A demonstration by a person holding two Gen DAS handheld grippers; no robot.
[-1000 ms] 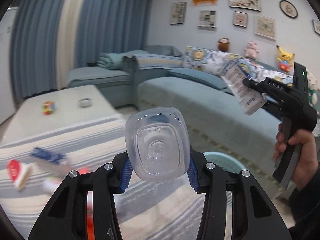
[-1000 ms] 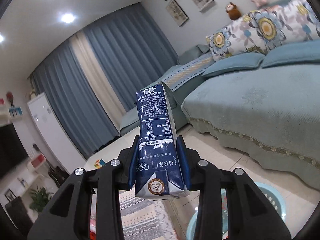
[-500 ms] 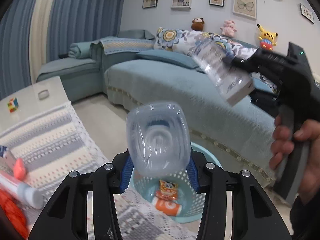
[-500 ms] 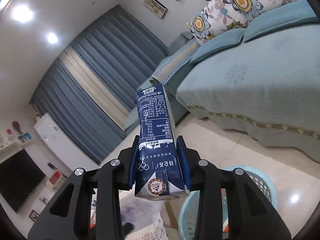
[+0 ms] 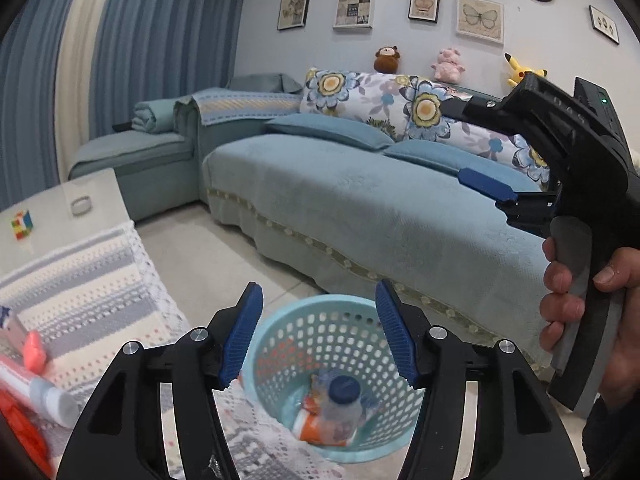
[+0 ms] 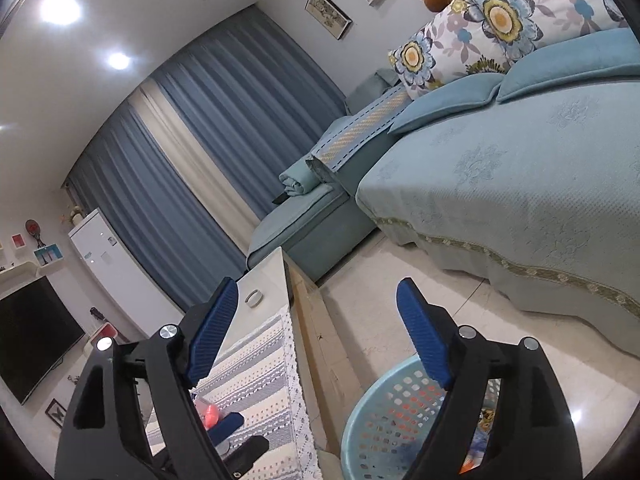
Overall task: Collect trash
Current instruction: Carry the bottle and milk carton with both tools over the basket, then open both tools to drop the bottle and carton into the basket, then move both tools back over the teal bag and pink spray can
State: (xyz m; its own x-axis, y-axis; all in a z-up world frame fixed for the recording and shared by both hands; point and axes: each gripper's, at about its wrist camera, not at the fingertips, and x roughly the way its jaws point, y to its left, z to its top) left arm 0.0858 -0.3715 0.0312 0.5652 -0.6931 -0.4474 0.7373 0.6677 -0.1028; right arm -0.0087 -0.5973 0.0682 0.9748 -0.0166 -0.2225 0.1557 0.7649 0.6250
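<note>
My left gripper point(image 5: 318, 300) hangs above the light blue basket point(image 5: 276, 320); its jaws are opening and nothing is between them. A clear bottle with a blue cap point(image 5: 340, 400) lies inside the basket on an orange wrapper point(image 5: 310, 428). My right gripper point(image 6: 316, 292) is to the right of and above the basket point(image 6: 372, 396); its jaws are opening too, with nothing between them. In the left wrist view the right gripper point(image 5: 452, 142) shows at the right edge, held by a hand point(image 5: 568, 300). A dark blue blur point(image 6: 400, 452) sits low in the basket; I cannot identify it.
A low table with a striped cloth point(image 5: 80, 296) stands left of the basket and carries a white tube point(image 5: 48, 396), a pink item point(image 5: 34, 354), a puzzle cube point(image 5: 22, 224) and a small ring point(image 5: 82, 206). A blue sofa point(image 5: 380, 216) runs behind.
Both grippers have opened. The clear bottle left the left gripper and now lies in the basket. The milk carton is gone from the right gripper. Both hands came over the basket.
</note>
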